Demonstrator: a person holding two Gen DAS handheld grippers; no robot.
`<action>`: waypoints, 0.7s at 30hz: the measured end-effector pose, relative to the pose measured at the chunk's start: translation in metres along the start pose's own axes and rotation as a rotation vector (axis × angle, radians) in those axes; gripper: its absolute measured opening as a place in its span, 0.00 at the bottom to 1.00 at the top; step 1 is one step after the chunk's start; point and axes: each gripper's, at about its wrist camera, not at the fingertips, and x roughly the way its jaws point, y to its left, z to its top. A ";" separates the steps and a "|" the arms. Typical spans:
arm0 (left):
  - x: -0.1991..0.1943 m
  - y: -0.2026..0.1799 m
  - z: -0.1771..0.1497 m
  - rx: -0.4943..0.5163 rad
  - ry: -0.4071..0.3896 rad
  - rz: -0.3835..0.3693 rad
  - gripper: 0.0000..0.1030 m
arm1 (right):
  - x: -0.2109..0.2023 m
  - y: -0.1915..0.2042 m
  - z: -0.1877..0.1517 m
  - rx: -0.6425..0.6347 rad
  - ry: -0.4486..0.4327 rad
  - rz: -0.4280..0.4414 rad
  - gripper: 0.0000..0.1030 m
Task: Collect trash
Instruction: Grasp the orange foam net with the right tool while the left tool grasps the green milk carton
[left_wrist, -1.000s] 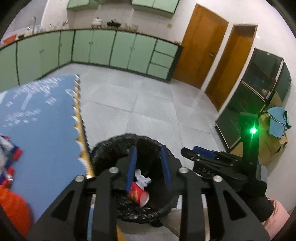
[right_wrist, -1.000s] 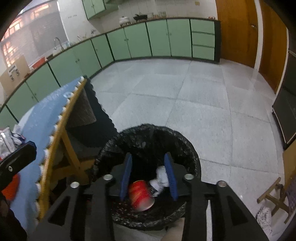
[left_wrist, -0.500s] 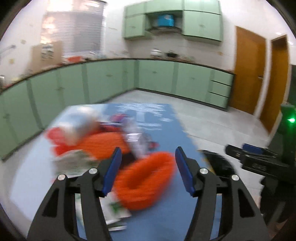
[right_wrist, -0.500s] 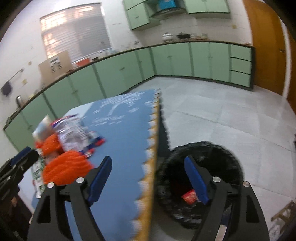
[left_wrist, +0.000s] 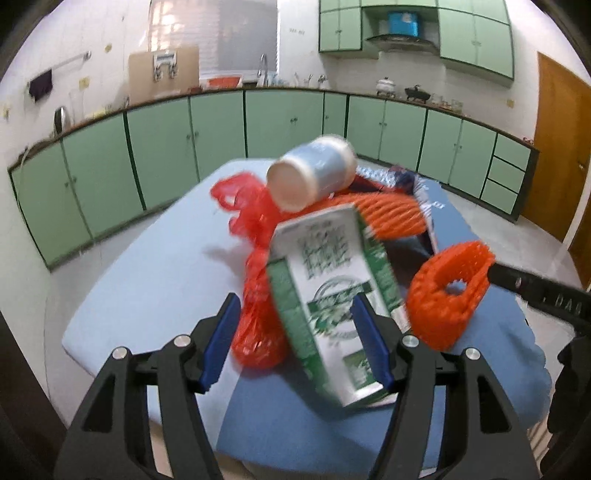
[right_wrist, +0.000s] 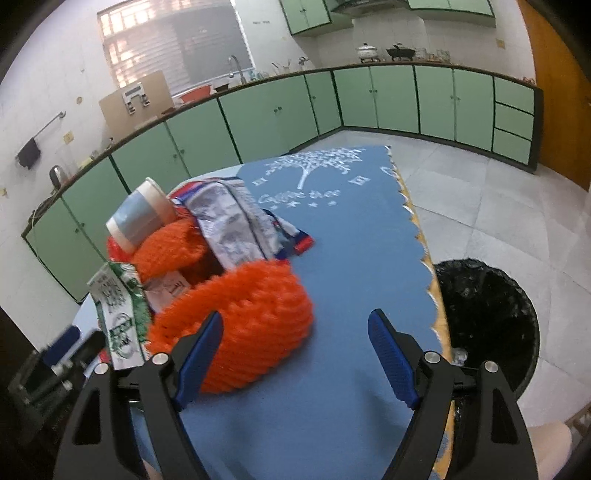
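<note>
A heap of trash sits on the blue-covered table: a green-and-white carton lies tilted at the near side, an orange foam net ring just to its right, a red mesh bag on its left, and a pale paper cup perched on top at the far side beside a crumpled foil wrapper.

The left gripper hovers with its jaws opening, the carton between them, though the pads do not appear to press on it. The right gripper stands wide apart and holds nothing, the foam ring at its left finger.

The step in hand looks like choosing the next pieces. The left would do well to square up across the carton's narrow sides before closing, since the box lies askew; the right needs to shift left to bracket the ring's wall.

The black-lined bin waits on the floor just off the table's right edge. The mesh bag crowds the carton and may snag; lifting from below could send the cup rolling. Green cabinets line the far walls, well apart.
</note>
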 end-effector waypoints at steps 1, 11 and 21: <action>0.002 0.004 -0.005 -0.009 0.010 -0.009 0.60 | 0.000 0.004 0.002 -0.004 -0.002 0.002 0.77; 0.026 0.021 -0.018 -0.052 0.075 -0.085 0.60 | 0.023 0.019 0.004 -0.008 0.074 -0.030 0.58; 0.034 0.008 -0.019 -0.037 0.088 -0.203 0.45 | 0.014 0.003 -0.002 -0.006 0.079 0.040 0.09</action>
